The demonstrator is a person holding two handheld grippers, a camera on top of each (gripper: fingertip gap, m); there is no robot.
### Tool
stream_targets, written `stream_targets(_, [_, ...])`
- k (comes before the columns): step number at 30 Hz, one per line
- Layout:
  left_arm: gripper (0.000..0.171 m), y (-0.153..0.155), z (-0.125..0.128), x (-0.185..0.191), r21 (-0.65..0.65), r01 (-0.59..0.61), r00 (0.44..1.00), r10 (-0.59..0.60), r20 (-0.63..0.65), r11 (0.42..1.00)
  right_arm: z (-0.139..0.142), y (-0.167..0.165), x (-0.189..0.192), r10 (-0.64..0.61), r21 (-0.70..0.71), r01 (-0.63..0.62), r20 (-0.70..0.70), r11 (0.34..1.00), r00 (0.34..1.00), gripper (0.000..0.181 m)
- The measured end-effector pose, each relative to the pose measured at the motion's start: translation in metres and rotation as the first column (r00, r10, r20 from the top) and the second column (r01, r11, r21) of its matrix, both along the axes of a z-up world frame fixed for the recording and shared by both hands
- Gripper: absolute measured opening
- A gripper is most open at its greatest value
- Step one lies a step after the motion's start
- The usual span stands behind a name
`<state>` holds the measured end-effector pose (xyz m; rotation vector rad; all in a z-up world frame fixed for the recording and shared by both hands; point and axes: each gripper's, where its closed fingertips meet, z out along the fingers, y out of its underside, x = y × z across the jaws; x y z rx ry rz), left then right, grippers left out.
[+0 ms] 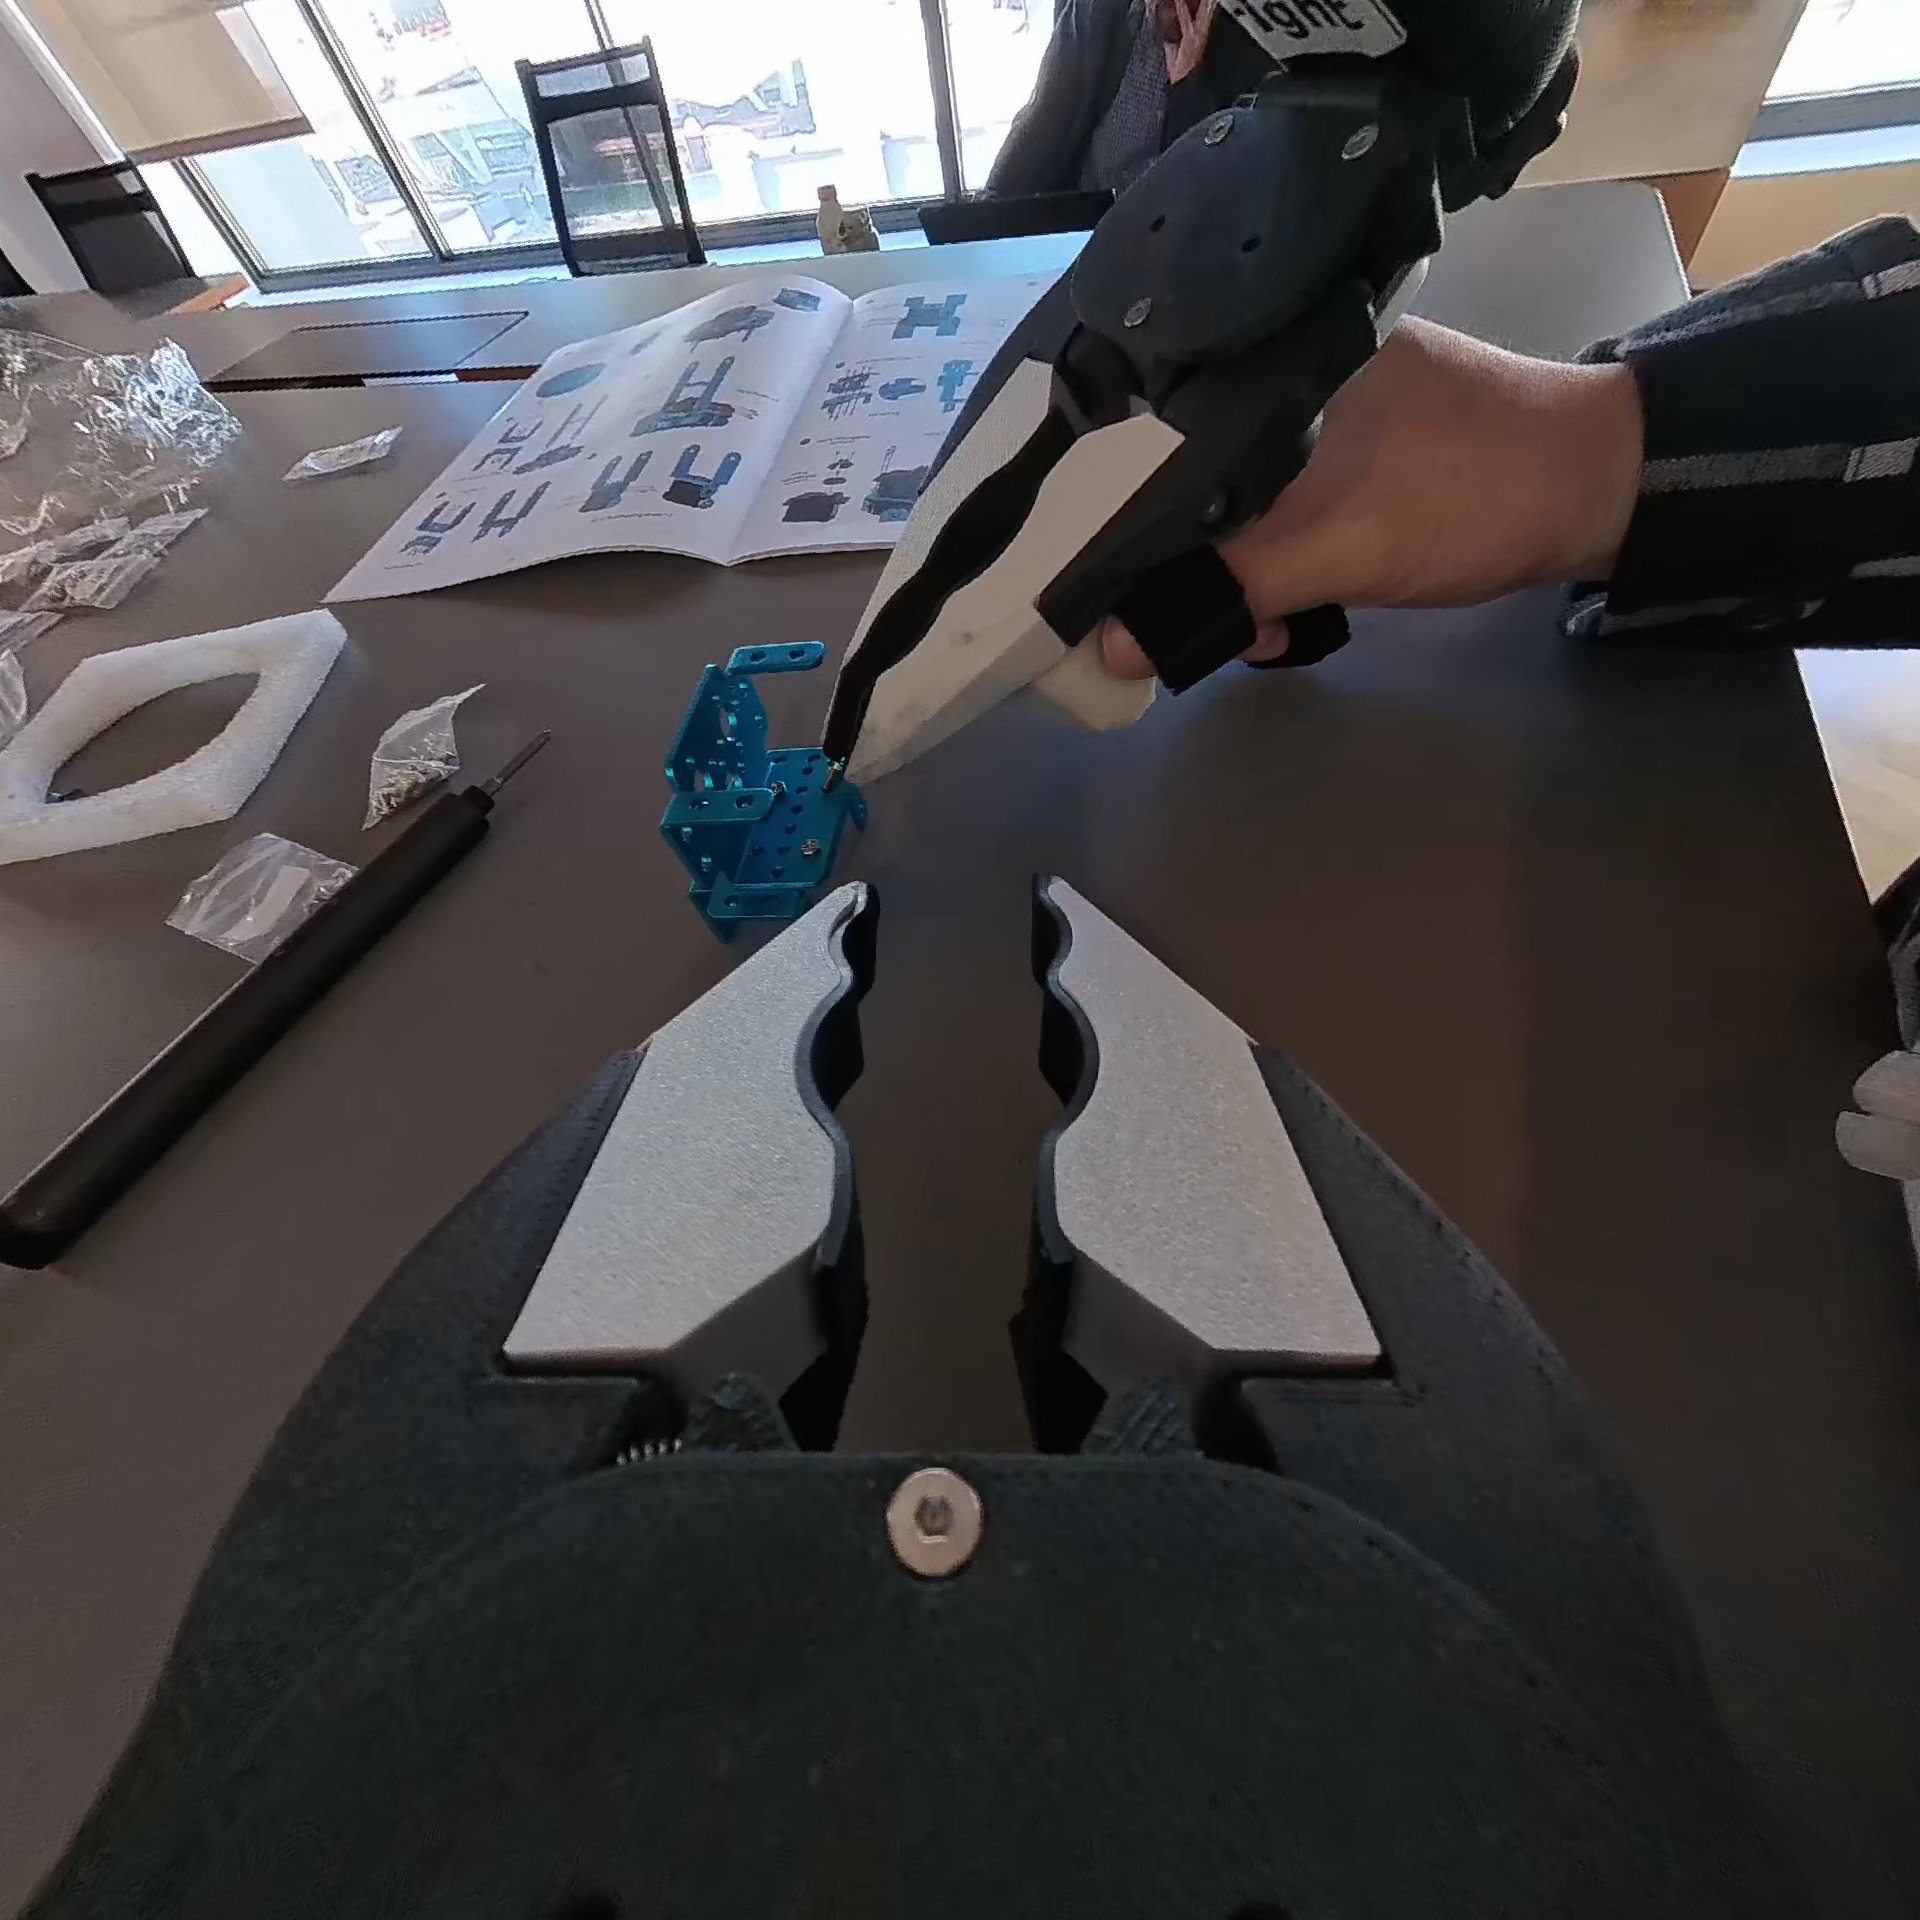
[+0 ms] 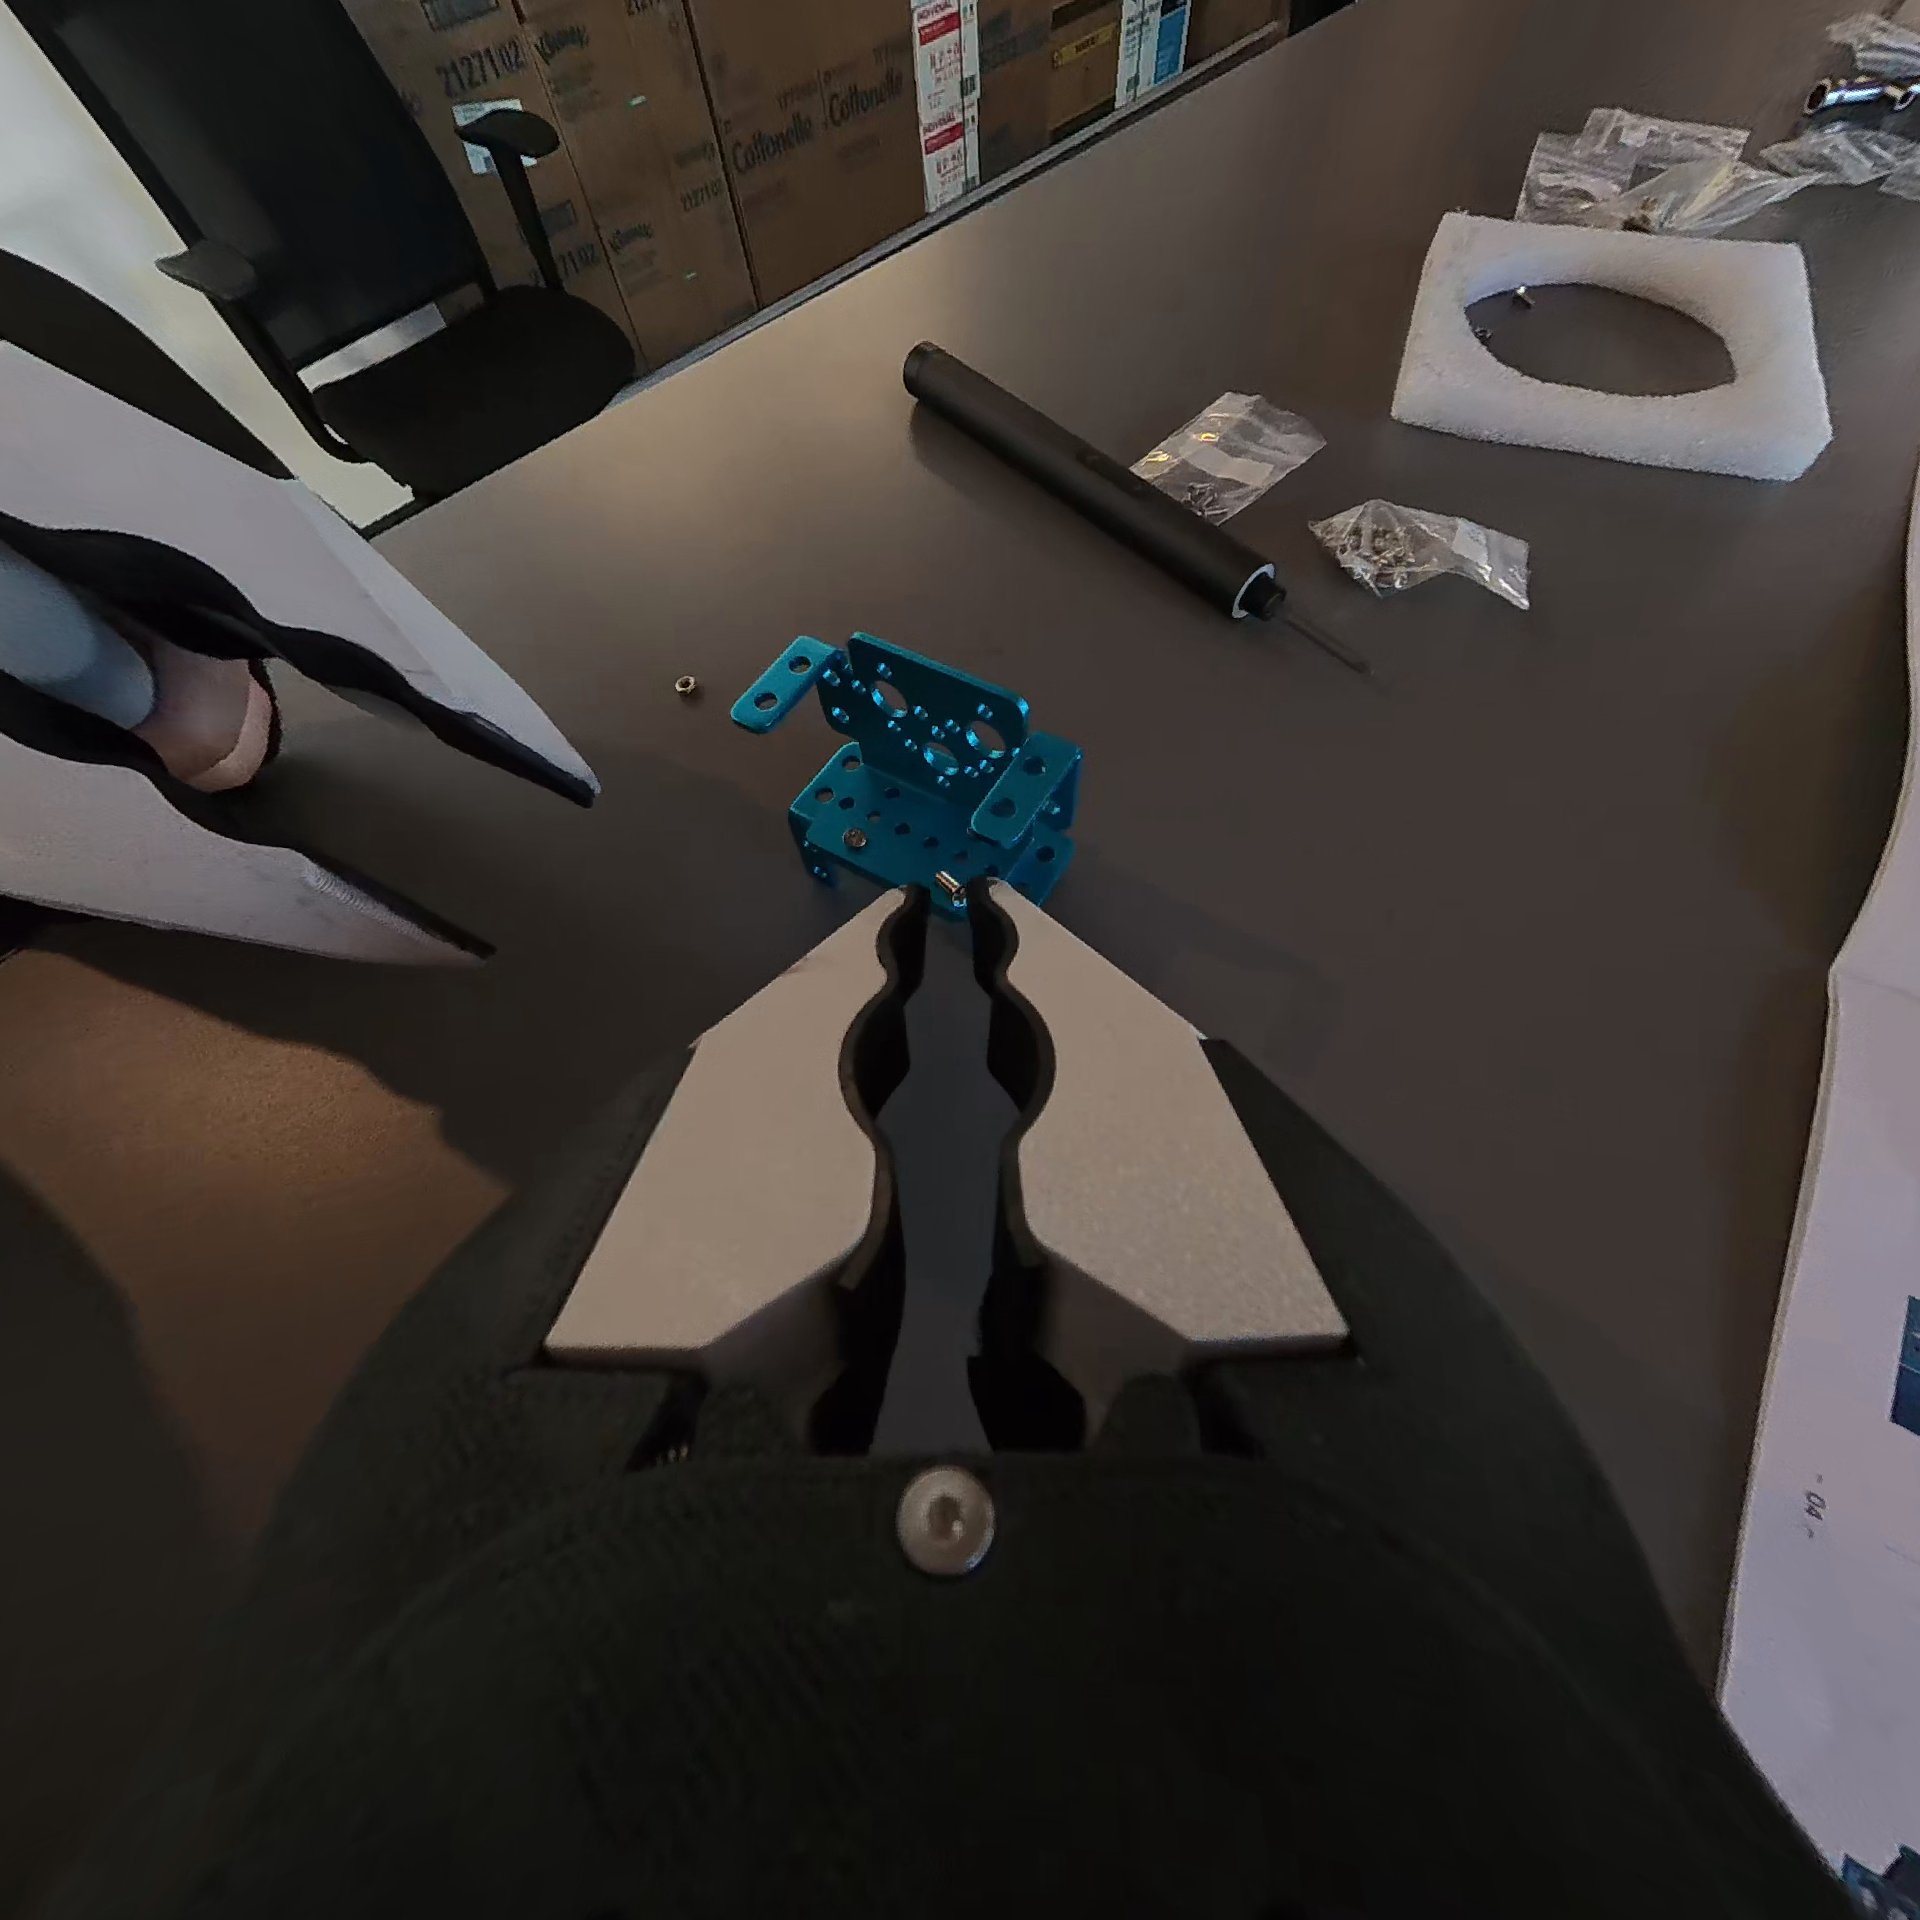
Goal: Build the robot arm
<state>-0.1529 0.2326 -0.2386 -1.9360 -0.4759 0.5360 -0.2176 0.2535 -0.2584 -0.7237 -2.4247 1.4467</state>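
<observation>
A blue perforated metal bracket assembly [image 1: 748,800] stands on the dark table; it also shows in the right wrist view [image 2: 925,779]. My right gripper [image 2: 948,885] is shut on a small silver screw [image 2: 948,883] and holds it at the top of the bracket's near plate; the left wrist view shows its tips [image 1: 840,771] there, a hand around its handle. My left gripper [image 1: 951,904] is open and empty, just short of the bracket; it shows at the left of the right wrist view [image 2: 540,862]. A loose nut [image 2: 686,685] lies beside the bracket.
A black electric screwdriver [image 1: 260,997] lies left of the bracket. Clear bags of screws [image 1: 416,758], a white foam frame [image 1: 156,727] and crumpled plastic wrap [image 1: 94,416] lie further left. An open instruction booklet [image 1: 707,426] lies behind. Chairs and cardboard boxes [image 2: 727,145] stand beyond the table edge. Tip to tip, the grippers are about 7 cm apart. My left tips are roughly 10 cm from the loose nut [image 2: 686,685].
</observation>
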Motion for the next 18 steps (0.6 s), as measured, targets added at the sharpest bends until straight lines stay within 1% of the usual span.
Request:
stream_targets(14, [0.028,0.0003,-0.0008,0.0003,-0.004,0.003,1.0,-0.003,0.004,1.0,0.0001,-0.0004,-0.0022,0.006,-0.005,-0.006,0.006,1.0,1.0,0.001])
stream_targets(18, [0.028,0.0005,-0.0012,0.0005,-0.007,0.005,1.0,-0.005,0.004,1.0,0.0064,-0.0002,-0.002,0.006,-0.013,-0.006,-0.053,1.0,0.999,0.001])
